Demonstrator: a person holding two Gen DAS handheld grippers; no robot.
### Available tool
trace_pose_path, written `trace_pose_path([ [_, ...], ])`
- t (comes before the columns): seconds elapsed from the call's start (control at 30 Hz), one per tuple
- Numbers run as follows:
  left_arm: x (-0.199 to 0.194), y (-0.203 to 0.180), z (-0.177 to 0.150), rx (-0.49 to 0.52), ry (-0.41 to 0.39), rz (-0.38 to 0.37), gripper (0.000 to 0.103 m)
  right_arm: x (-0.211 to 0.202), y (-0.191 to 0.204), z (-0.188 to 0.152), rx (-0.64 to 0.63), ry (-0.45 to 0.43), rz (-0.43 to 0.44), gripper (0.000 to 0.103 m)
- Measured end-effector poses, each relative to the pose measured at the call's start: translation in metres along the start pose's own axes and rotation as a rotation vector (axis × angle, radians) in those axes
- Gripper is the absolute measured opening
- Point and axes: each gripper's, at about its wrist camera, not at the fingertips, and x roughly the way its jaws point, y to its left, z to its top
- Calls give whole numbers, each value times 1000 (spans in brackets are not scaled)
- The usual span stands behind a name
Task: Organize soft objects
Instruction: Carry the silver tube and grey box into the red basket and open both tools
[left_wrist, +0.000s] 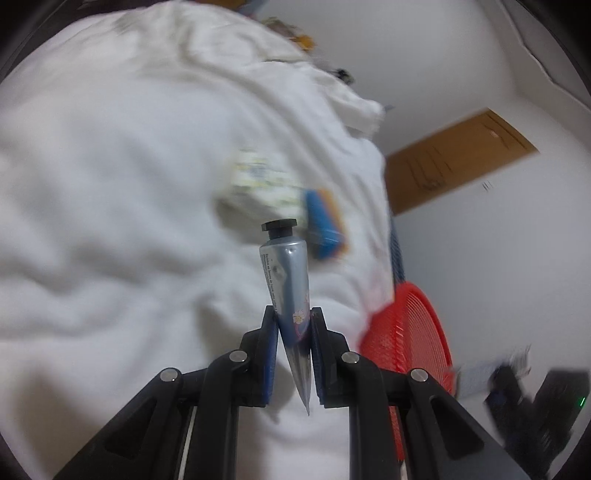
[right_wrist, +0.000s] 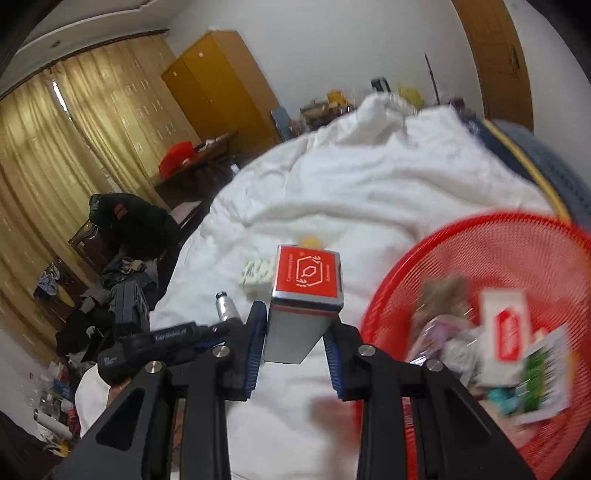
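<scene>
The left gripper (left_wrist: 293, 321) pinches a silvery blue tube (left_wrist: 286, 280) by its crimped end, cap up; the right gripper (right_wrist: 295, 321) clamps a grey carton with a red top (right_wrist: 304, 295). Beyond, white bedding (right_wrist: 332, 192), with the red mesh basket (right_wrist: 480, 258) of packets just right

From both wrists we look forward along our fingers, close over the white duvet (left_wrist: 110, 184); both views share the red basket (right_wrist: 480, 258).

open white duvet (right_wrist: 332, 192) ahead, red basket (right_wrist: 480, 295) crowding right
</scene>
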Motion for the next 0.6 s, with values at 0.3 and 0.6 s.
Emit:
trace_pose_path([
  [0.3,-1,-86,-24,189,61,-96,15,-52,-54,-1,-67,87,-142,30],
  [0.6,27,-161,-58,381,182,-107,16,-24,-127,-23,30,238,-279,30],
])
